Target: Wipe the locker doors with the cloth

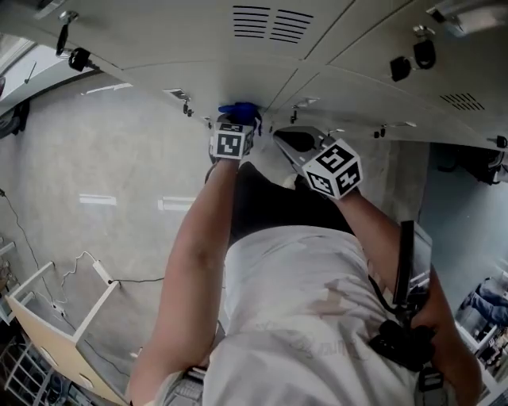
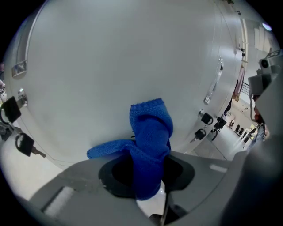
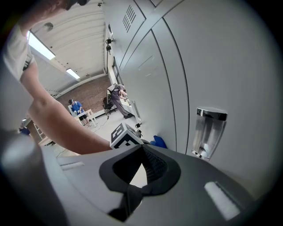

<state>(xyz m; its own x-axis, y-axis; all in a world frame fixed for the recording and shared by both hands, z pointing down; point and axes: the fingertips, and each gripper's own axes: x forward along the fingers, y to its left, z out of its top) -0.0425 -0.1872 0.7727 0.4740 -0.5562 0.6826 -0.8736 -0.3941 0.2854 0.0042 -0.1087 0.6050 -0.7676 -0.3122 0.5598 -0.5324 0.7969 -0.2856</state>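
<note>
A blue cloth (image 2: pixel 149 132) is bunched between the jaws of my left gripper (image 2: pixel 148 154), which is shut on it and presses it against a pale grey locker door (image 2: pixel 110 66). In the head view the cloth (image 1: pixel 239 110) shows just past the left gripper (image 1: pixel 236 120) at the foot of the locker door (image 1: pixel 238 75). My right gripper (image 1: pixel 284 141) hangs just to the right, near the lockers. In its own view the right gripper (image 3: pixel 142 150) is shut on nothing, and the cloth (image 3: pixel 158 142) peeks out beyond the left marker cube (image 3: pixel 124 136).
Padlocks with keys hang on neighbouring doors (image 2: pixel 24 143) (image 2: pixel 205 118) (image 1: pixel 423 54). A recessed metal handle (image 3: pixel 208 132) sits on the door right of my right gripper. A vent (image 1: pixel 270 22) is higher up. A pale table (image 1: pixel 48 333) and cables stand on the floor behind.
</note>
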